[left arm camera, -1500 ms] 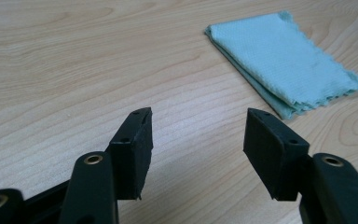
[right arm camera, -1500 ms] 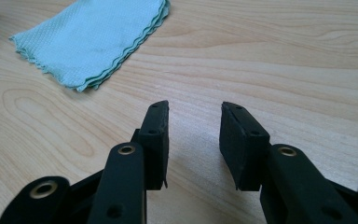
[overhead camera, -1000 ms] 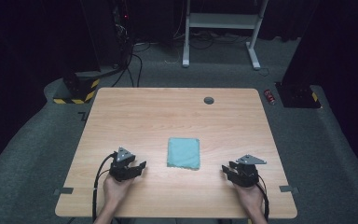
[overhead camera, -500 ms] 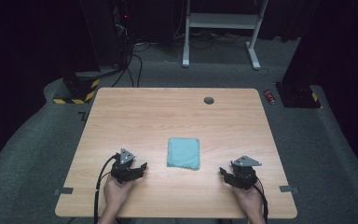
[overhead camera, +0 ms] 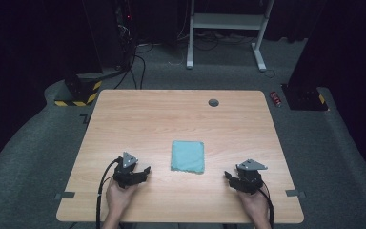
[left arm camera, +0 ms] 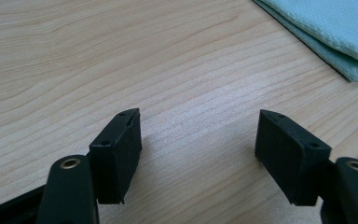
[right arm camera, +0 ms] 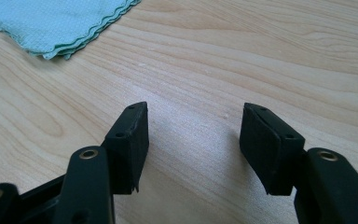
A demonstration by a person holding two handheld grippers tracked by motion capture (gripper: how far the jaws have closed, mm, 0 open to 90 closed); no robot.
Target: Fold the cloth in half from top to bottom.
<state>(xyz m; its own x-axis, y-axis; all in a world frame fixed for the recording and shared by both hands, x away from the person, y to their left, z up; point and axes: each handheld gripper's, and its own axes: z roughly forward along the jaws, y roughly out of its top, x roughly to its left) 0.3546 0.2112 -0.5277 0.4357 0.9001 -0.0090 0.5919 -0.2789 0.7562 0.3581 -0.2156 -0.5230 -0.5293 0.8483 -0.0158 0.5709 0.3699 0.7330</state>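
Observation:
A folded teal cloth point(overhead camera: 188, 156) lies flat on the wooden table point(overhead camera: 171, 119), near the front middle. My left gripper point(overhead camera: 145, 171) rests low on the table to the cloth's left, pointing toward it. Its jaws have just been opening and stand open with nothing between them point(left arm camera: 198, 116). The cloth's corner point(left arm camera: 335, 28) lies ahead and to the right of them. My right gripper point(overhead camera: 228, 175) sits to the cloth's right, aimed at it. Its jaws have also just been opening and are open over bare wood point(right arm camera: 193, 109). The cloth's scalloped edge point(right arm camera: 51, 23) is at the upper left.
A small black grommet point(overhead camera: 213, 102) sits near the table's far edge. Grey tape tabs point(overhead camera: 64, 195) point(overhead camera: 291, 193) mark the front corners. Around the table lies dark carpet, with a white desk frame point(overhead camera: 224, 21), cables and a red object point(overhead camera: 276, 98) beyond.
Both hands have stayed where they were beside the cloth. The jaws of both grippers look slightly wider apart than a second ago. The cloth has not moved.

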